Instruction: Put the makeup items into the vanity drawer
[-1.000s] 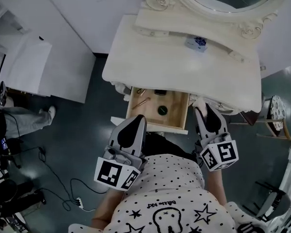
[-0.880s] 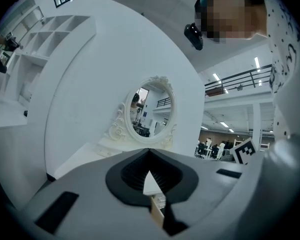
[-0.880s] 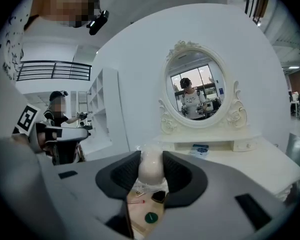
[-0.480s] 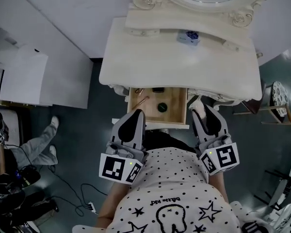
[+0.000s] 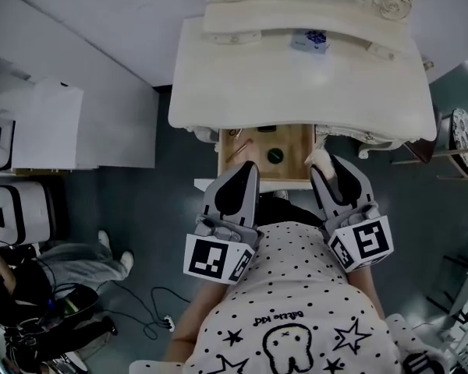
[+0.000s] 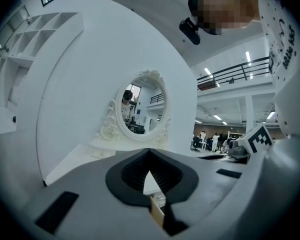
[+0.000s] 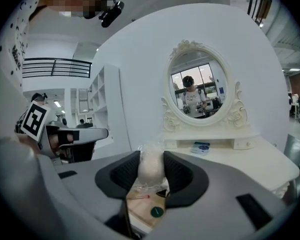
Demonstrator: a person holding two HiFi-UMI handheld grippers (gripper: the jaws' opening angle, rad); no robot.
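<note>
Puff (image 7: 152, 165) pinched in right hand-held gripper (image 7: 151, 159); left hand-held gripper (image 6: 149, 155) closed.

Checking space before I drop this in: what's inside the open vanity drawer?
A dark round item and a thin stick lie on the drawer floor. The tabletop covers its back part, hiding anything there.
</note>
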